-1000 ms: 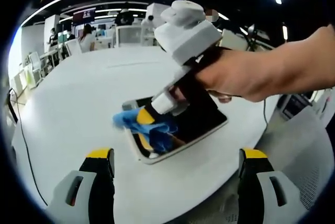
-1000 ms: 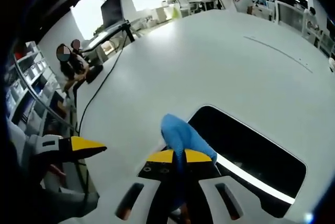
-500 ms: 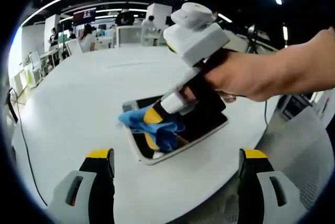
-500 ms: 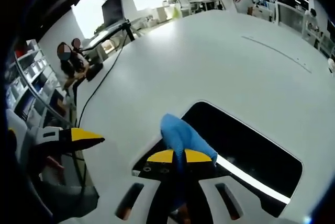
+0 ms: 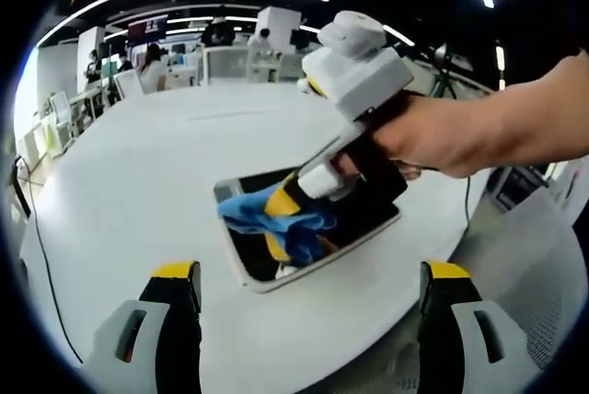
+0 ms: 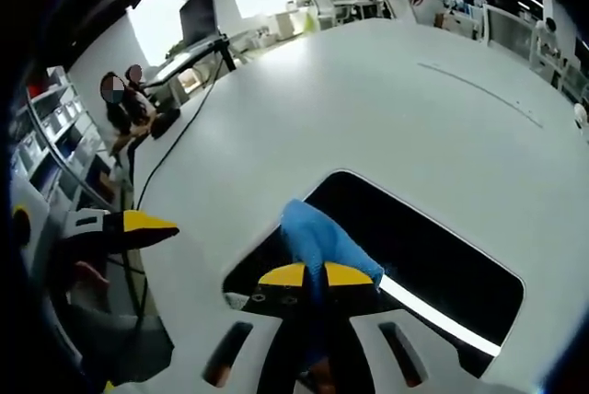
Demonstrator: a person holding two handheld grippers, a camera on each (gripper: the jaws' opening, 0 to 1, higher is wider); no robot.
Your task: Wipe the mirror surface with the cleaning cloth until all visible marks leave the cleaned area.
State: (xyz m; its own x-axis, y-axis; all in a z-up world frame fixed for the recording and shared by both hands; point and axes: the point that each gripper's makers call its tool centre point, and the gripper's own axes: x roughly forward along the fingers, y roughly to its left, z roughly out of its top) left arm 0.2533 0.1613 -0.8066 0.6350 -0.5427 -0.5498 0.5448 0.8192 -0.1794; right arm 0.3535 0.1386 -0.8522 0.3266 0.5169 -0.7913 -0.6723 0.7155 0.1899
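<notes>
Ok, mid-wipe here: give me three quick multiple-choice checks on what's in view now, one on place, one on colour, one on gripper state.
1. Where does the mirror lie?
A. flat on the white table
B. upright against a wall
C. on the floor

2. What colour is the cleaning cloth?
A. red
B. blue
C. white

3. How is the right gripper?
A. open and bare
B. shut on the cloth
C. shut on a bottle

Answers:
1 A: the left gripper view shows the mirror lying flat on the white table.
2 B: the cloth is blue in both views.
3 B: the yellow-tipped jaws meet around the cloth over the mirror. The left gripper hangs open beside the table.
</notes>
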